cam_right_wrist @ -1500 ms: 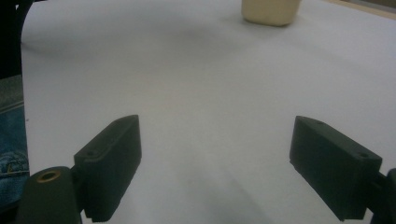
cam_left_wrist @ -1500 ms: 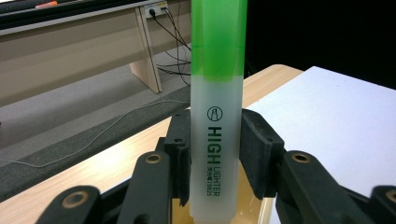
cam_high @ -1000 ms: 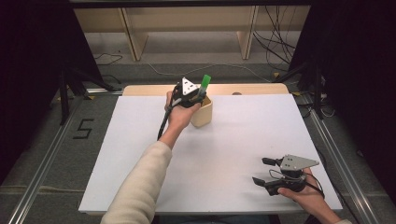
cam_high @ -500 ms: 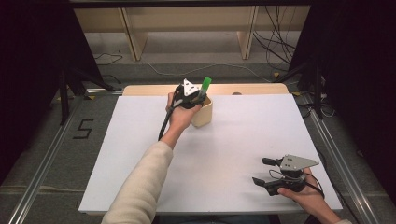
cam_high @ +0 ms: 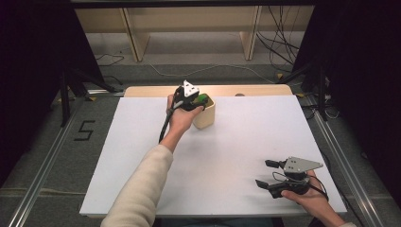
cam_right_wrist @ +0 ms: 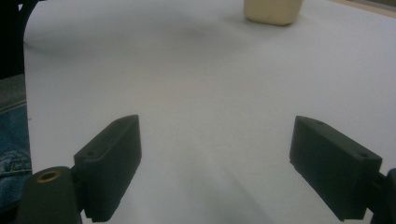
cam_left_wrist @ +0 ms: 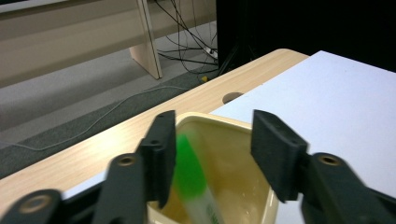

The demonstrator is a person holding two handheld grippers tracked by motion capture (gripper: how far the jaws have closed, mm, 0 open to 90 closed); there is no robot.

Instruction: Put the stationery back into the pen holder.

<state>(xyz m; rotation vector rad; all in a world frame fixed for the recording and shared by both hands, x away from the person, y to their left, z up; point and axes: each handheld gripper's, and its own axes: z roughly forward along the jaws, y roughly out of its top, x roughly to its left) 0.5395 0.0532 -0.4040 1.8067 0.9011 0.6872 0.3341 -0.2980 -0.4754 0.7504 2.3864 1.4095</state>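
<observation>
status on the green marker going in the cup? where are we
Done: the green marker is down inside the cream cup, blurred, apparently dropping. In hand: nothing; the left gripper is above the cup with jaws apart, the marker next to one jaw. Left: pull that hand away. The right gripper sits open near the table's front edge, holding nothing.

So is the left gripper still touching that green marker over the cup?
Cannot tell. In the left gripper view the jaws stand open, and the blurred green marker lies against one jaw's edge inside the cup, contact unclear.

Left claw (cam_high: 198, 101) parted, right claw (cam_high: 265, 173) spread wide
</observation>
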